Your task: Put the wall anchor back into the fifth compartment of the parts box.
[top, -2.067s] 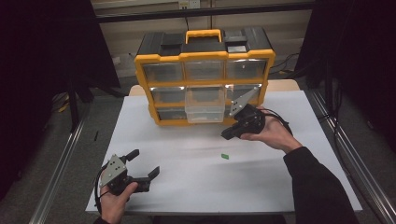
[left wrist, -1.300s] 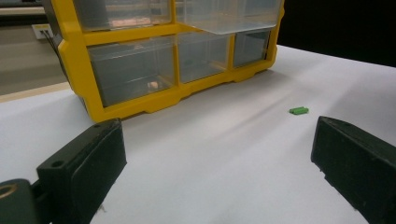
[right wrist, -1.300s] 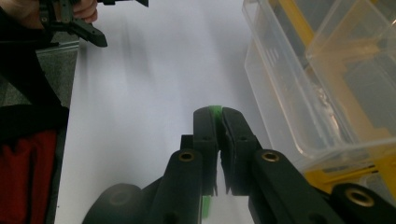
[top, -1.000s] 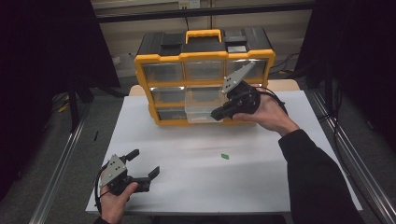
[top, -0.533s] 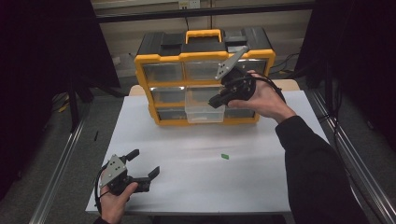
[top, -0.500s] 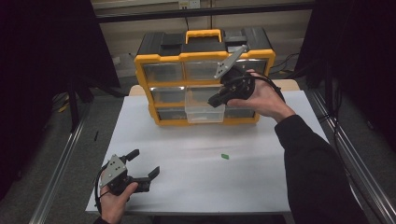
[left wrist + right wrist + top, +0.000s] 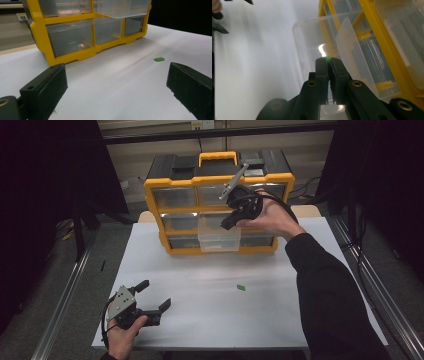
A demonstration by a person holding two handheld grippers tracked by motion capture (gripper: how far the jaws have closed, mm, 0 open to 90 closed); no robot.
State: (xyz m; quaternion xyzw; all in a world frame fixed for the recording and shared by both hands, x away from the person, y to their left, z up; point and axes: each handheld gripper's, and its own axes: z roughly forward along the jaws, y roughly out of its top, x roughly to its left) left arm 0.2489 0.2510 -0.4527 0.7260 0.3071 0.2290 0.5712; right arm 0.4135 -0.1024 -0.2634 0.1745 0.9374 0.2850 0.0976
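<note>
Green piece sits pinched at the tips of the right gripper, directly above the pulled-out clear drawer: release remains. Another green piece lies ahead of the left gripper, jaws spread, empty.

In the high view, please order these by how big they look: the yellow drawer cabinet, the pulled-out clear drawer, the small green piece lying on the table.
1. Yellow drawer cabinet, clearly the largest.
2. Pulled-out clear drawer, part of the cabinet's front.
3. Small green piece, only a speck on the table.
</note>
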